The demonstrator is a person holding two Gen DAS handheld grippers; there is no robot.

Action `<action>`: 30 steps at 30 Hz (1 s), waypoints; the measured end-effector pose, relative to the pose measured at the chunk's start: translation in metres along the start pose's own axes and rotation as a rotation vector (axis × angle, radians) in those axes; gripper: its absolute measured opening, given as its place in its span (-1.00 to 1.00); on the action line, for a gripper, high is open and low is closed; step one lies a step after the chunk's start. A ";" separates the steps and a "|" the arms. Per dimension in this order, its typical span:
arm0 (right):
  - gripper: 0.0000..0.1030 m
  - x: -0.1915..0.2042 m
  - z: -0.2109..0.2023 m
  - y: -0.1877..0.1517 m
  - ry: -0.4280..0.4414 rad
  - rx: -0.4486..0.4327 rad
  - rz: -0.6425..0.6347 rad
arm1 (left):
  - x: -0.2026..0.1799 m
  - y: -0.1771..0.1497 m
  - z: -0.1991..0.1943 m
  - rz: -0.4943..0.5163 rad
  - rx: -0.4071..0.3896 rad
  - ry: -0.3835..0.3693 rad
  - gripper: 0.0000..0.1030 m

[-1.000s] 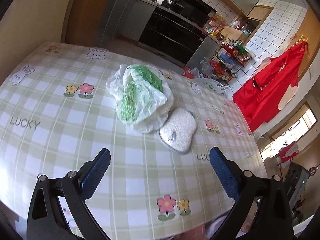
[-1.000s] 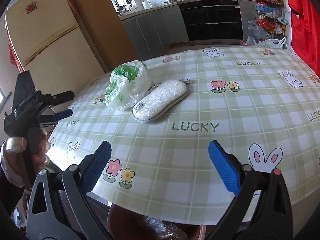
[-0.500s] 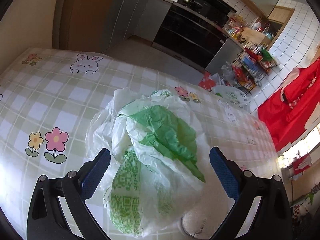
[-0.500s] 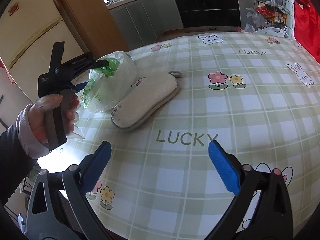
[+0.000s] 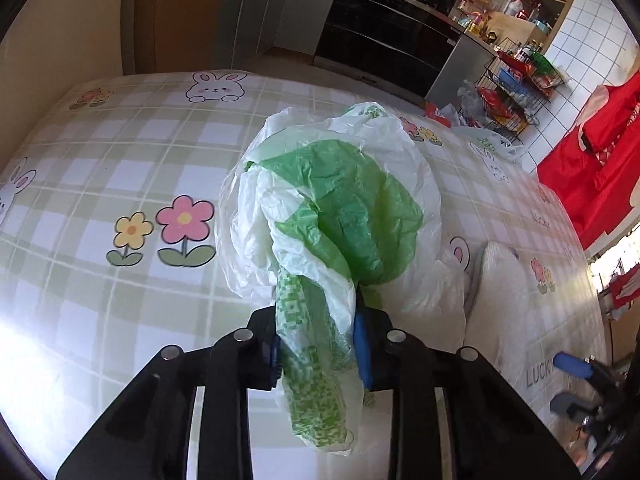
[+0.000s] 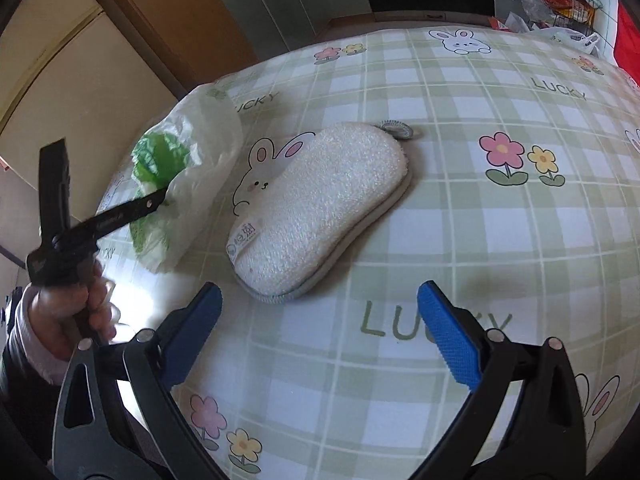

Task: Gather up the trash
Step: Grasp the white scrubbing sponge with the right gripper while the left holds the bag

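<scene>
On the checked worktop (image 6: 460,208), the left gripper (image 5: 316,350) reaches level, jaws clamped on the plastic bag (image 5: 332,216); the right gripper (image 6: 320,328) hovers over the near edge, jaws wide, holding nothing.

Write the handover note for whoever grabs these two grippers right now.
Left gripper: shut on the crumpled white-and-green plastic bag, pinching its near end; the bag's bulk seems to rest on the checked tablecloth.
Right gripper: open, holding nothing, just short of the white scrubbing pad beside the bag.
Done: bag gripped.
Left: lift the bag away. No bin shows in either view.
</scene>
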State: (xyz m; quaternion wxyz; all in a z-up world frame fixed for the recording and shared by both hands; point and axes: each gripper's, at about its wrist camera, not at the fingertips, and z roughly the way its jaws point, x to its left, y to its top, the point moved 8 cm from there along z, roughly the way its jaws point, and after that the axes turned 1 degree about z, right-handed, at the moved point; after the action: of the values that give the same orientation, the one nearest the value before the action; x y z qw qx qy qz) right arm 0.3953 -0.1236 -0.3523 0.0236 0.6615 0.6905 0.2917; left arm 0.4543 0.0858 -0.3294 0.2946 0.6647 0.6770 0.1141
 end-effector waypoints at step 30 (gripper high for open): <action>0.91 0.004 0.088 0.074 -0.421 0.065 0.116 | 0.015 -0.061 -0.037 -0.013 -0.065 -0.021 -0.51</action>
State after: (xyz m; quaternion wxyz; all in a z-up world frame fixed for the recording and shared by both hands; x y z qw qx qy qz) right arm 0.4986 -0.0904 -0.3915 0.1289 0.7469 0.6401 0.1258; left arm 0.3844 0.1033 -0.3365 0.3237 0.6515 0.6742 0.1269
